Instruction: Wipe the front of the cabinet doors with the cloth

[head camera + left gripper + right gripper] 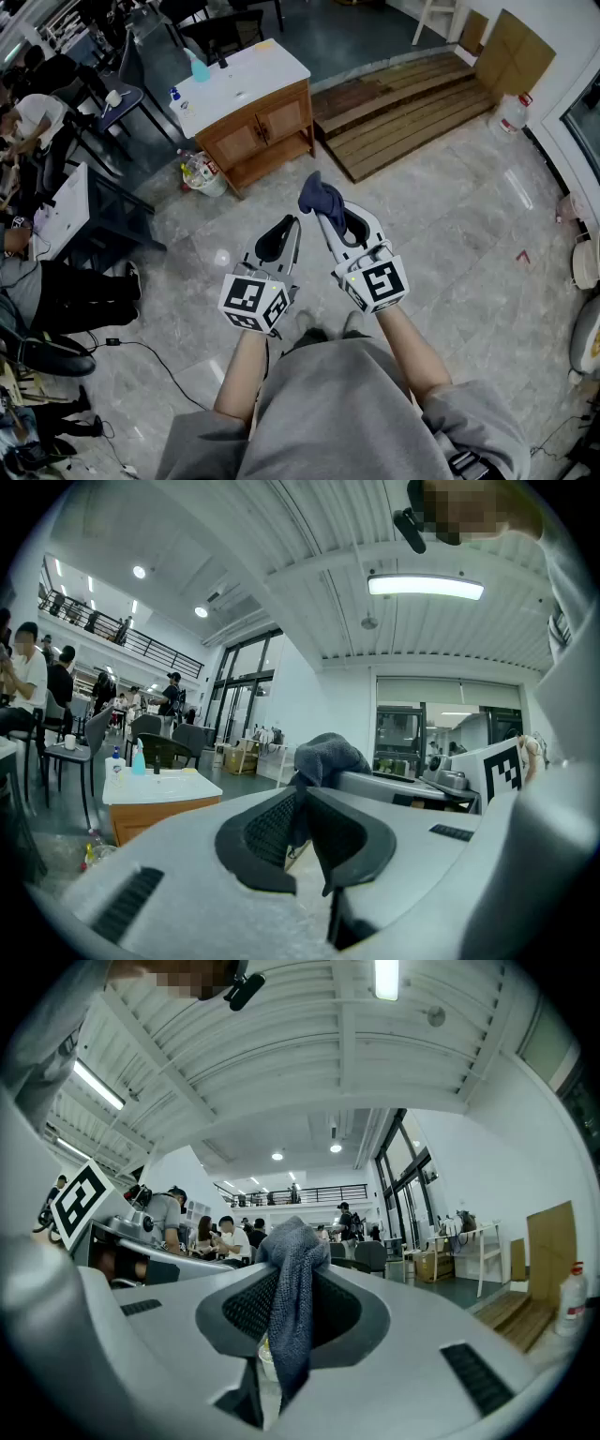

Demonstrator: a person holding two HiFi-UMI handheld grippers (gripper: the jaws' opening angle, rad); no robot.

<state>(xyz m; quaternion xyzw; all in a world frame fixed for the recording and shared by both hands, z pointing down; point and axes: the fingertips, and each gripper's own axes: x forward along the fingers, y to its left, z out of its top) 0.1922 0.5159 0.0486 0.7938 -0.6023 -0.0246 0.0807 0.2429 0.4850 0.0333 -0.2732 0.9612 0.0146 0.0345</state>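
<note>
Ahead of me a low wooden platform point(403, 108) lies on the grey marble floor point(469, 244). A white plastic jug point(512, 112) stands near its right end, and a cardboard sheet point(514, 52) leans on the wall beyond. Further left, a teal spray bottle point(199, 67) stands upright. At my left a black cable point(141, 349) trails over the floor, near seated people point(28, 117).

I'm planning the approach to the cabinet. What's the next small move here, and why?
Probably step forward and left toward the wooden cabinet, carrying the right gripper toward its doors. That gripper is already shut on the dark blue cloth, but the doors stand well off across the floor, so the cloth touches nothing yet. The left gripper is shut and empty.
</note>
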